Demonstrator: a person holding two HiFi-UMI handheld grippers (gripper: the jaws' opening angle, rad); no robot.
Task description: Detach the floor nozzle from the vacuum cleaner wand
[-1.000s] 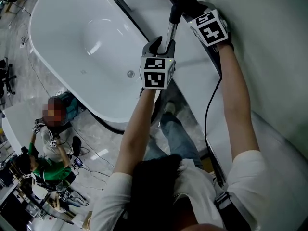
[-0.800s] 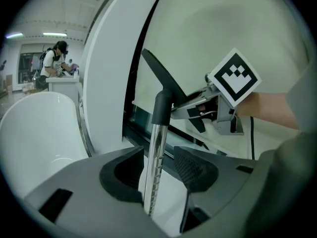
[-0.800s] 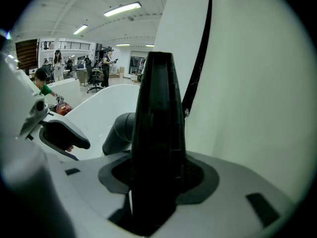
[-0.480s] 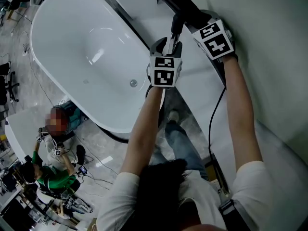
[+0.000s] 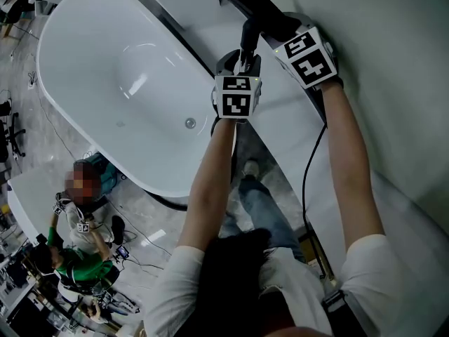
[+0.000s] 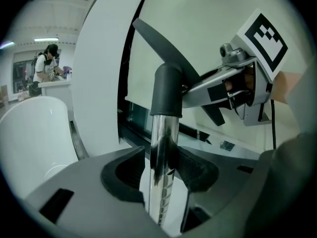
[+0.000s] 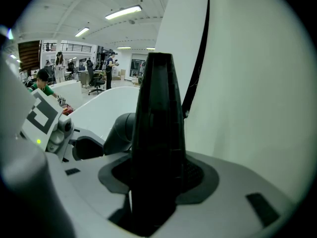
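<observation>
- The floor nozzle (image 5: pixel 256 9) is a long, narrow black piece at the top of the head view, lying slantwise against the pale wall (image 5: pixel 393 62) just past the end of the white bathtub (image 5: pixel 105 62).
- In the right gripper view the nozzle is matt black and smooth, and rises from a broad base to a blunt, narrower top.
- In the left gripper view it shows as a thin dark blade that reaches up and to the left behind the wand's head.
- The wand (image 6: pixel 161 152) is a bright chrome tube that mirrors its surroundings. It is capped by a dark grey rounded collar (image 6: pixel 166 90) where it meets the nozzle, and the two parts are joined.
- The right tool (image 5: pixel 279 30) is clamped on the nozzle: the black body fills the gap between its jaws, and both pads lie against it.
- The left tool (image 5: pixel 242 60) sits lower down, around the chrome tube just below the collar. Its jaws have just been opening, and the tube stands between them with a sliver of light on one side, so the pads do not squeeze it.
- The two tools are close together, the left one just beneath the right.
- A black cable (image 5: pixel 306 174) runs back from the right tool along the forearm.
- A person (image 5: pixel 74 244) in a green top sits on the floor beyond the bathtub.
</observation>
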